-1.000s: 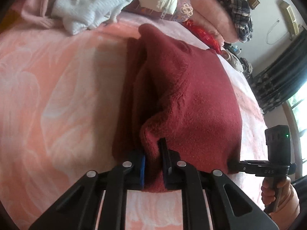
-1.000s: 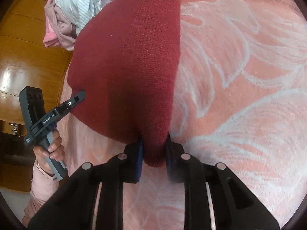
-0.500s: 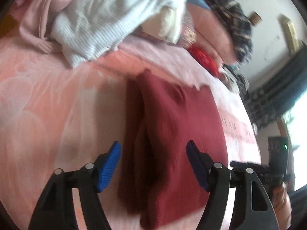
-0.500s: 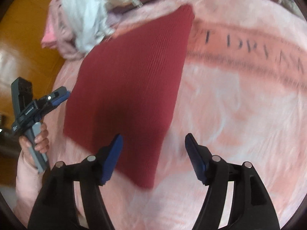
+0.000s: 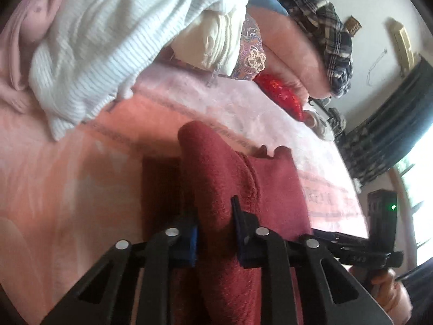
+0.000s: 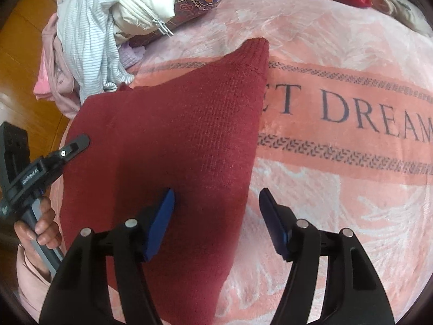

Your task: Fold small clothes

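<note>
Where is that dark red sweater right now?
The red sweater lies on the pink blanket, left of its lettering, below the clothes pile, pinched by the left tool.

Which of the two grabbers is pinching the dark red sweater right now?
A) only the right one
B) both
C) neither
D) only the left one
D: the left gripper has its fingers shut on a fold of the red sweater, while the right gripper hangs open above it.

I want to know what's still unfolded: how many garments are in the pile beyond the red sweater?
4 that I can make out: a white ribbed knit on top, a cream zip jacket beside it, a pink garment at the pile's edge, a lilac piece beneath. More may be buried.
</note>
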